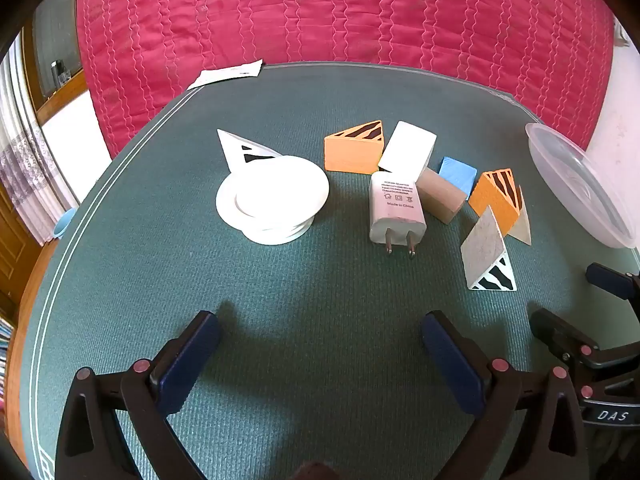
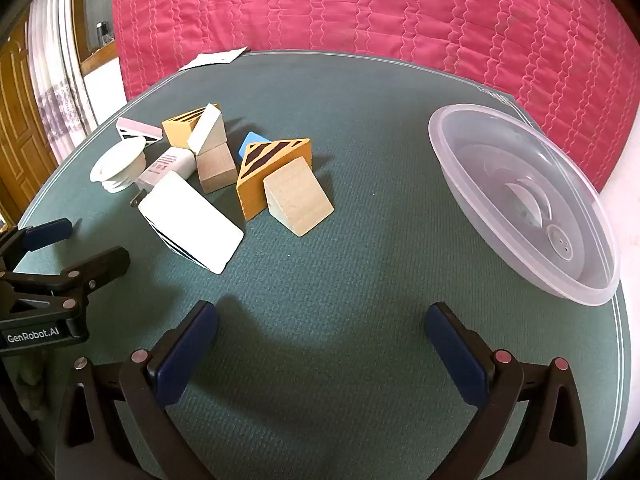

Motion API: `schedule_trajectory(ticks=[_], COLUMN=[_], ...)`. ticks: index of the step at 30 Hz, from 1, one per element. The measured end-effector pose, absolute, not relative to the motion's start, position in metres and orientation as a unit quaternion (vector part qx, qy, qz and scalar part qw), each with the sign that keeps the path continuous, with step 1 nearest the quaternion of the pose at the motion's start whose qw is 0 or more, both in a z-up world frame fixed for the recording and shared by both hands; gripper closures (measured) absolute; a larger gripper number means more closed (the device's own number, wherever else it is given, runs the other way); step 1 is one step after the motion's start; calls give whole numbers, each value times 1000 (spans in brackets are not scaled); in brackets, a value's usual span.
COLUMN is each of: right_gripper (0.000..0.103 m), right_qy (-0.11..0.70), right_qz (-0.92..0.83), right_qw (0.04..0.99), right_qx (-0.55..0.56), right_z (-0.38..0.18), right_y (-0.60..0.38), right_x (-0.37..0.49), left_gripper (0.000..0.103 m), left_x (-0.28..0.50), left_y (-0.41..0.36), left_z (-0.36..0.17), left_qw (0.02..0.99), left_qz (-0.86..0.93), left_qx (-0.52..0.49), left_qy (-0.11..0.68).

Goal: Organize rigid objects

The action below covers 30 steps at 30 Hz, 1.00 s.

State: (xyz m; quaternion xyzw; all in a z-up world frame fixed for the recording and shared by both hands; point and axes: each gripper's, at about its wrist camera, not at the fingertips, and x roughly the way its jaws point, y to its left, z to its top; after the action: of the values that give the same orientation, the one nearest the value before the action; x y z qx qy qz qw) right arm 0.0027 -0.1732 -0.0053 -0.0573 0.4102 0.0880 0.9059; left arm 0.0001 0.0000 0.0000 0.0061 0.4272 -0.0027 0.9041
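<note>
wooden blocks (image 2: 298, 196) clustered (both claws (image 1: 320, 322) (image 2: 322, 314) agape).

clear bowl (image 1: 580, 184) cut by frame edge; blue block (image 2: 250, 142) mostly hidden.

blocks (image 2: 276, 178): orange, wood, white, blue, clustered on green mat | charger (image 1: 396, 208): flat, prongs nearest | basin (image 2: 520, 208): clear, tilted

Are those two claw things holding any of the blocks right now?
No. The left hand-held gripper and right hand-held gripper are both open over bare green mat, with nothing between their fingers.
</note>
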Motion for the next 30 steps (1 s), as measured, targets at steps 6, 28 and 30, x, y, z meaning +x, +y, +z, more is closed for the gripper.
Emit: schedule_trajectory(ticks=[6, 28, 30], right_gripper=[0, 0, 0], right_qy=[410, 409, 409], right_qz=[88, 113, 113], right_qw=[906, 903, 903], right_qx=[-57, -67, -67], right_z=[-5, -6, -5], right_y=[-174, -179, -177], right_x=[3, 2, 0], left_gripper=[0, 0, 0], left_x=[0, 0, 0], left_y=[0, 3, 3], left_z=[0, 1, 0], left_qw=[904, 903, 902], left_qz=[-2, -4, -5], left_qx=[7, 7, 9], left_qy=[427, 430, 431])
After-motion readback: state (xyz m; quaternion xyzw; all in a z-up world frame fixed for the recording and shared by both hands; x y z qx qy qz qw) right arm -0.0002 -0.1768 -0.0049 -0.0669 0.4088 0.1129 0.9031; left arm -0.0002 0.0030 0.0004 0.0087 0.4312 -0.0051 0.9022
